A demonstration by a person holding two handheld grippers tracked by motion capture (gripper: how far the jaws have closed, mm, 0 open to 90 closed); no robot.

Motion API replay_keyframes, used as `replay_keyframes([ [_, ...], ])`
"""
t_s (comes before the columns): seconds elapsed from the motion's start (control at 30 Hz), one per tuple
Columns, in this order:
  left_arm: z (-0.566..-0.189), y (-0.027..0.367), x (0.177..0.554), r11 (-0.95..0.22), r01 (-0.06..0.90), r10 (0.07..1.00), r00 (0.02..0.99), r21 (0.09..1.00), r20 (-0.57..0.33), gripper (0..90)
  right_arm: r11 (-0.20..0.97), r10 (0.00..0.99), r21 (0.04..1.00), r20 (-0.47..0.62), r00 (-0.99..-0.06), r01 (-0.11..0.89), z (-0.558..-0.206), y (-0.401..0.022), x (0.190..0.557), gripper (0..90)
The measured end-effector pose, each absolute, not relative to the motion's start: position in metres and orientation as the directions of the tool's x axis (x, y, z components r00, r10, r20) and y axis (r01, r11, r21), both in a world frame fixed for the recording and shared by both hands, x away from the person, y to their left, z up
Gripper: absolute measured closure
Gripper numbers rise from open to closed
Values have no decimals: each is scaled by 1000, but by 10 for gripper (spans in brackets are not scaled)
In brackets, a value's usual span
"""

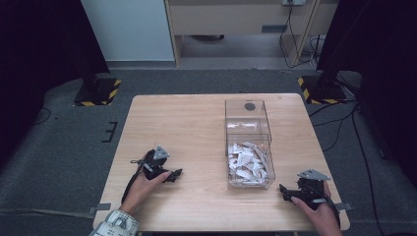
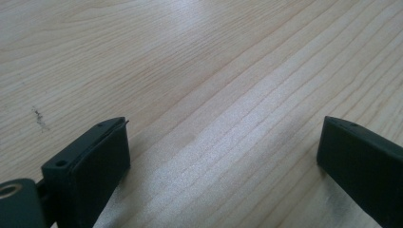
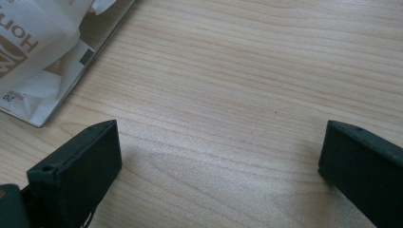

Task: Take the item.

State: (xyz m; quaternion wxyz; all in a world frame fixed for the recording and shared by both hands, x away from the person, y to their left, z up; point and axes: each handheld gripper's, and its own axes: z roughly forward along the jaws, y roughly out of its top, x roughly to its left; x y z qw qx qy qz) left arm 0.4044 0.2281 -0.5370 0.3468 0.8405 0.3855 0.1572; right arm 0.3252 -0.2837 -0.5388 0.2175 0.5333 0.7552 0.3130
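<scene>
A clear plastic box [image 1: 248, 142] stands on the wooden table [image 1: 187, 123], right of centre, its near half holding several white paper packets [image 1: 247, 164]. My left gripper [image 1: 176, 173] rests on the table at the front left, pointing right toward the box. Its jaws stand wide apart over bare wood in the left gripper view [image 2: 223, 156]. My right gripper [image 1: 284, 191] lies near the front right corner, pointing left, just right of the box. It is open too [image 3: 218, 156], with nothing between its jaws. The box's corner with white packets [image 3: 33, 57] shows at the upper left there.
Dark carpet surrounds the table. Two black stands with yellow-black striped bases [image 1: 97, 92] [image 1: 317, 89] sit at the far corners. Cables [image 1: 339, 123] trail on the floor at the right. A wooden cabinet [image 1: 236, 24] stands behind.
</scene>
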Motion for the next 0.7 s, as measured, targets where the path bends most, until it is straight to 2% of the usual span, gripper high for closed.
replay_keyframes([
  [0.7,-528,218,396,-461,509,733,680,727,-10,45,235,942,704,5,-337,670,-539,-284,325,7],
])
